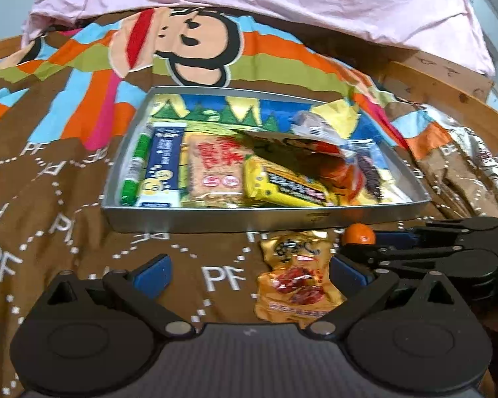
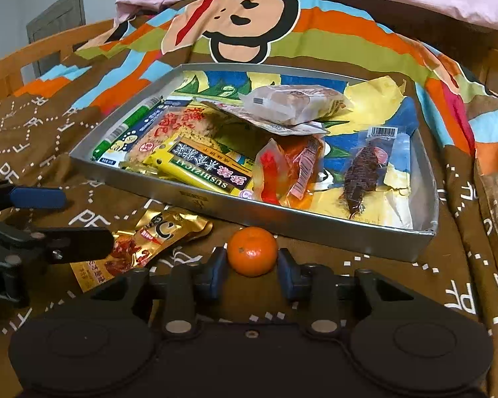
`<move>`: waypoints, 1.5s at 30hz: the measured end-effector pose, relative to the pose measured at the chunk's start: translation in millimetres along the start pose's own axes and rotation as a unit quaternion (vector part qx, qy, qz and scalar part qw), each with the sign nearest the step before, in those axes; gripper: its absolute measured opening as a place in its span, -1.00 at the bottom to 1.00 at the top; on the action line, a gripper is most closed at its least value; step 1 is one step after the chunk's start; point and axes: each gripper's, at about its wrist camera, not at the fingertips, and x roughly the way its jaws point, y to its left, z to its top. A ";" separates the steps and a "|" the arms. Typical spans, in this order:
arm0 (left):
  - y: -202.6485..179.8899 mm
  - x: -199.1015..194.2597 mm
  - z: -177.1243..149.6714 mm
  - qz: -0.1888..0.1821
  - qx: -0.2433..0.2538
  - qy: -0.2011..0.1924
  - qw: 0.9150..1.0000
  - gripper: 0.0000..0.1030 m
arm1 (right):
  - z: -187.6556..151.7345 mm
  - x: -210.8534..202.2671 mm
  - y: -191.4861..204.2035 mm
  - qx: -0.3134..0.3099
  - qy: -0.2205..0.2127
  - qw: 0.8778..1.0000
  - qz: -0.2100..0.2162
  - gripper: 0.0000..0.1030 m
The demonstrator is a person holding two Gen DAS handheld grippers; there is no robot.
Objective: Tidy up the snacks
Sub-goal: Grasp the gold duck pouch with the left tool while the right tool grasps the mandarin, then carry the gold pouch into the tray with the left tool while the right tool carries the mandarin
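**Orange between jaws, pouch beside tray**

Right gripper (image 2: 251, 270) has its jaws pinching a small round orange mandarin (image 2: 252, 251). Left gripper (image 1: 249, 270) jaws are spread around a gold foil snack pouch (image 1: 295, 285). Beyond both sits the shallow grey metal tray (image 2: 315, 229) of snacks on the bed.

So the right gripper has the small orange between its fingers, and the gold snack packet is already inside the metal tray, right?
Not quite. The gold snack packet lies on the bedspread outside the metal tray, as the right wrist view shows. The right gripper does have the small orange between its fingers.
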 end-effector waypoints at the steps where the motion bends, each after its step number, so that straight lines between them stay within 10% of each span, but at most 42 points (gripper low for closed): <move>1: -1.5 1.7 0.1 -0.005 0.005 -0.001 1.000 0.99 | 0.4 -1.6 0.4 -0.002 0.003 1.000 -0.002 -0.31; 15: -5.6 39.7 2.3 -0.069 0.018 0.056 0.996 0.94 | -3.7 -26.7 -13.0 0.022 0.025 0.999 -0.021 -0.31; 27: -10.1 37.0 3.4 -0.071 0.027 0.068 0.995 0.21 | -5.5 -23.7 -8.5 0.026 0.016 0.999 -0.029 -0.30; 45: -19.9 -6.5 -9.9 -0.064 0.002 0.077 0.995 -0.01 | -15.8 -75.8 23.5 -0.004 -0.032 0.998 -0.060 -0.31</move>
